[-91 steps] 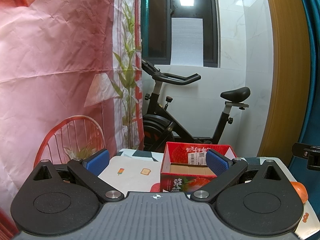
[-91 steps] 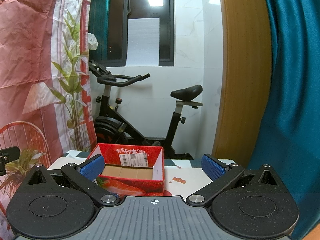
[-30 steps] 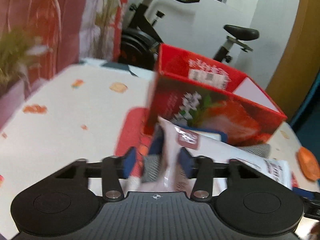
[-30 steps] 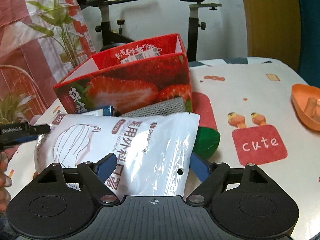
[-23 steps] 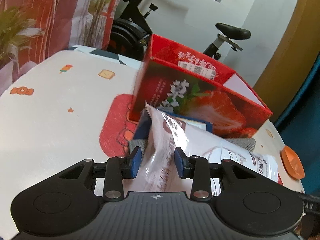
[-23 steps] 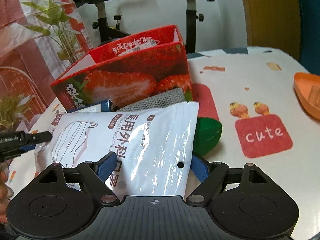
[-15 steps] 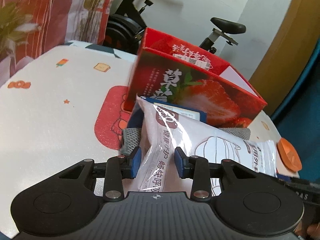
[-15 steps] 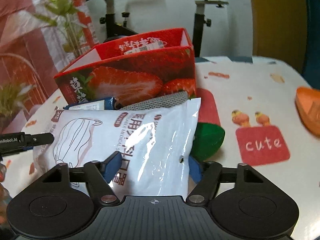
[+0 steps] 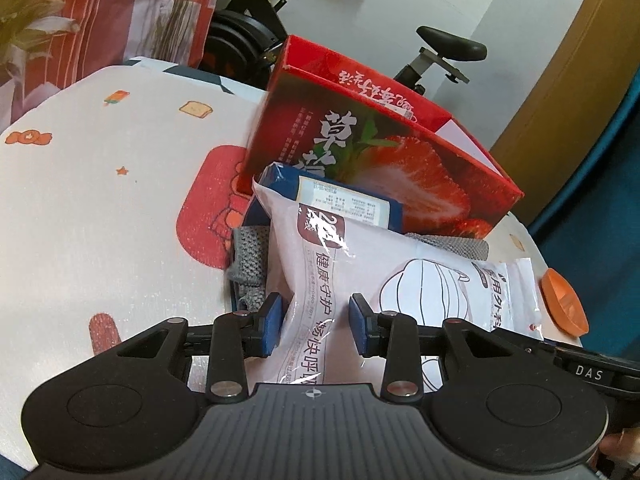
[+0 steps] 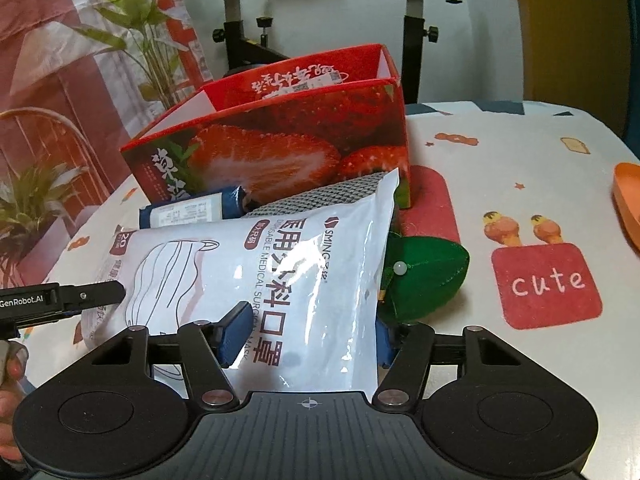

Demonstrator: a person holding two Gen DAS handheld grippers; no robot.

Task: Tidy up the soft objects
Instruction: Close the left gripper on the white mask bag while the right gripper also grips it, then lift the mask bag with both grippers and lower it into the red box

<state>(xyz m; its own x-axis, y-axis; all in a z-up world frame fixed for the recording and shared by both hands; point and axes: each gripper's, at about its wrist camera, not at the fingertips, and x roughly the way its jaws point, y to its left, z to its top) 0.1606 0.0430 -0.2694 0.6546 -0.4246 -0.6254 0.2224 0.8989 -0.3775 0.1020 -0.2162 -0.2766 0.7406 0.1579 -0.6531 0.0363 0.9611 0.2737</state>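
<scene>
Cartoon tablecloth (image 9: pixel 100 208) | left gripper (image 9: pixel 316 322) clenches mask pack (image 9: pixel 320 280) | right gripper (image 10: pixel 308 334) closing around it

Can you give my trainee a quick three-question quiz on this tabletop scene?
1. True or false: the mask bag lies inside the strawberry box.
2. What colour is the soft thing right of the bag? A green, B yellow, C purple.
3. Fill in: the left gripper has the ____ between its pads.

Key: 1 false, it lies in front of the box. 2 A. 3 mask bag.
</scene>
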